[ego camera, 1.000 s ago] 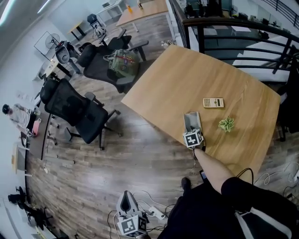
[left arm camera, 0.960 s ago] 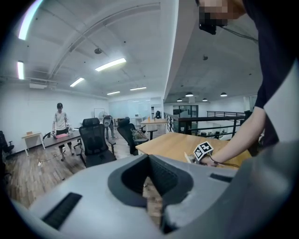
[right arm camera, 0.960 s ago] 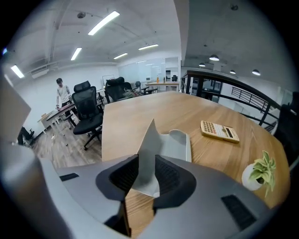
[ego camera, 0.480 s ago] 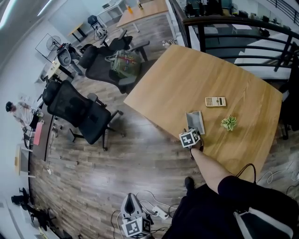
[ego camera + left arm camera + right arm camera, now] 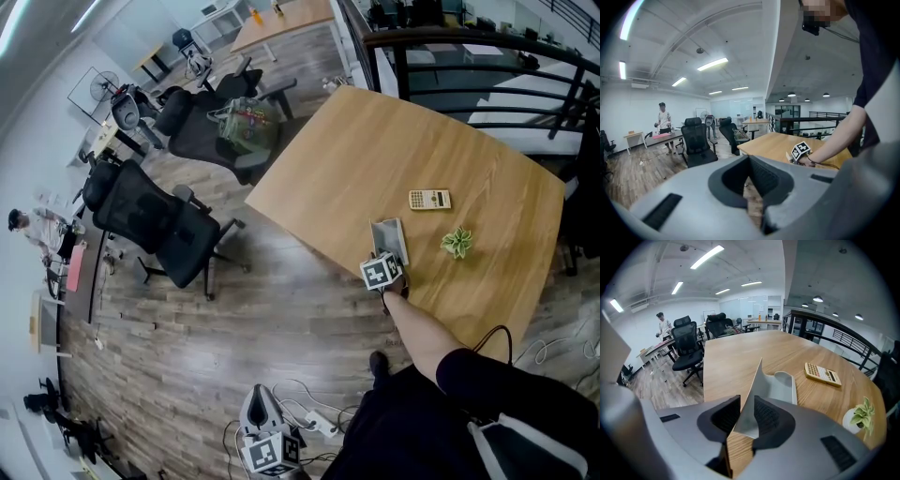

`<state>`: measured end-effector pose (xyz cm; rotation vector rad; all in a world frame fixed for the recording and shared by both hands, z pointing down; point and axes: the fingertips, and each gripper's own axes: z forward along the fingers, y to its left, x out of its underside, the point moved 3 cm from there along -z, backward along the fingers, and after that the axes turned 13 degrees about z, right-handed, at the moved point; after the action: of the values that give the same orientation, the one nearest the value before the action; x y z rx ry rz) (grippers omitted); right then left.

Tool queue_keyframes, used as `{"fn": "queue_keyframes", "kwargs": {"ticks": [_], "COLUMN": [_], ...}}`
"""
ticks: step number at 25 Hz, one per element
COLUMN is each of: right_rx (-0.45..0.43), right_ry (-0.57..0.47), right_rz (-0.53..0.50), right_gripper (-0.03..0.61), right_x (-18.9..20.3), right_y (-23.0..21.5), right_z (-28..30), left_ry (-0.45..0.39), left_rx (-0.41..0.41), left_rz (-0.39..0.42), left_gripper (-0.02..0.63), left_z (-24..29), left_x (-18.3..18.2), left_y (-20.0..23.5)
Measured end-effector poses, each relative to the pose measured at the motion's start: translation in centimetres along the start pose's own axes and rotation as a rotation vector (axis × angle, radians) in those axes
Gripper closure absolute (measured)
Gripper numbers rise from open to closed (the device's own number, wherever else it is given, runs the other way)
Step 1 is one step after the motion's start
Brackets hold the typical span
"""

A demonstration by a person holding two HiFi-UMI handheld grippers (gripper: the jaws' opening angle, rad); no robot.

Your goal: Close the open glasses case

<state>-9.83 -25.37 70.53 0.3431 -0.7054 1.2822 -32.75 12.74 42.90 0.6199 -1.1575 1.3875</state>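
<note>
Wood-grain desk (image 5: 375, 159) fills the right of the head view, and on it, close to the near-left edge, lies the grey glasses case (image 5: 390, 238). It is open: the tray lies flat on the wood while its lid (image 5: 749, 408) stands up on edge.

From the near side the right hand-held gripper (image 5: 386, 257) reaches down to the case on a bare forearm. In the right gripper view the raised lid sits between its two jaws, which are closing on it. A sliver of wood shows between the lid and the left-hand pad, so the grip is not clamped.

A beige calculator (image 5: 429, 199) lies farther along the desk, to the right of the case and apart from it. A small green plant (image 5: 457, 243) stands to the right of the case, nearer than the calculator.

Down at the near edge, well off the desk, the left hand-held gripper (image 5: 255, 403) hangs low over the plank floor (image 5: 234, 319), beside a white power strip (image 5: 314, 427) and some cables. Its jaws stand slightly apart with only floor showing between them.

Black office chairs (image 5: 155, 220) stand on the floor to the left of the desk.
</note>
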Motion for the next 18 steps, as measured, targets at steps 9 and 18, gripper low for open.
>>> {"fn": "queue_keyframes", "kwargs": {"ticks": [9, 18], "right_rx": [0.018, -0.012], "right_ry": [0.013, 0.025], "right_rz": [-0.005, 0.074], "right_gripper": [0.524, 0.557], "right_x": [0.05, 0.14], "right_y": [0.16, -0.47], "right_z": [0.02, -0.32], "left_ry": [-0.011, -0.028], "left_rx": [0.012, 0.041], "left_rz": [0.000, 0.018], "left_gripper": [0.614, 0.614], "left_z": [-0.07, 0.59], "left_x": [-0.03, -0.85], "left_y": [-0.33, -1.04]}}
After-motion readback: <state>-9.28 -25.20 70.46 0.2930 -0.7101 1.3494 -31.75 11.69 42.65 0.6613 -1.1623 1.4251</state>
